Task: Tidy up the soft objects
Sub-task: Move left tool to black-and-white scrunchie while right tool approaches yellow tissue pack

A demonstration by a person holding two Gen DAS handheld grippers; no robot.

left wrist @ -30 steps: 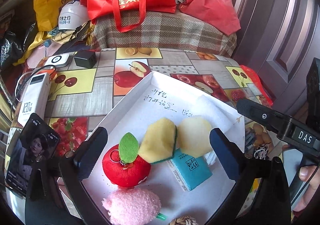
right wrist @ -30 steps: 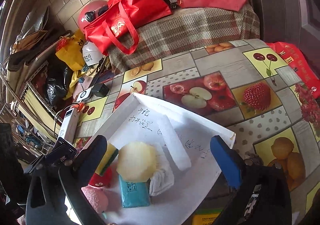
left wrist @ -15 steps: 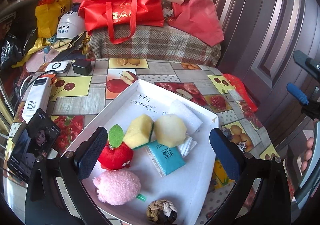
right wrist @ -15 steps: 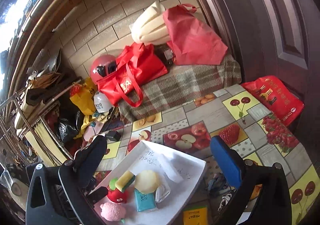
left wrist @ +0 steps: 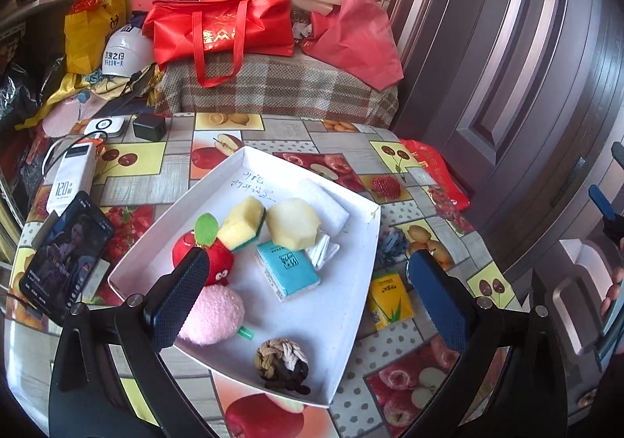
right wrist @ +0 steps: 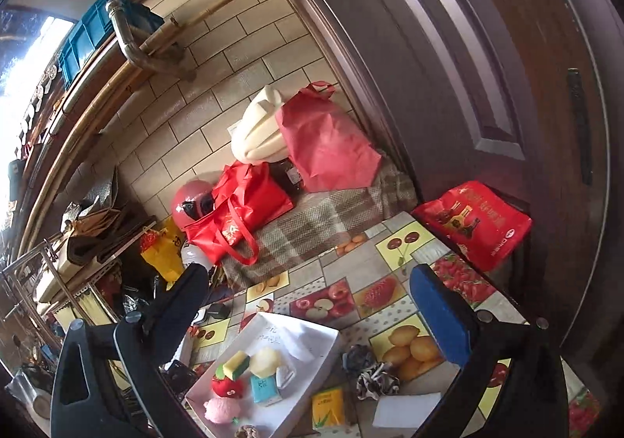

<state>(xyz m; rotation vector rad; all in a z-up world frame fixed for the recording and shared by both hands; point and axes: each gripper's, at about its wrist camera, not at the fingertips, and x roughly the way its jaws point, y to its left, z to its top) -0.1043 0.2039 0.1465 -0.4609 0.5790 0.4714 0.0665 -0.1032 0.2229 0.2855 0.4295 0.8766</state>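
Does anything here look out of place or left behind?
Yes. Most soft things sit inside the white tray, but a yellow tissue pack and a blue-grey rope ball lie on the tablecloth just beside its right edge. A crumpled patterned cloth also lies loose on the tablecloth.

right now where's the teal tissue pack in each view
Left wrist: teal tissue pack lies mid-frame, inside the white tray.
Right wrist: teal tissue pack sits small near the bottom edge, left of centre.
Shared landmark: the red apple plush beside it.
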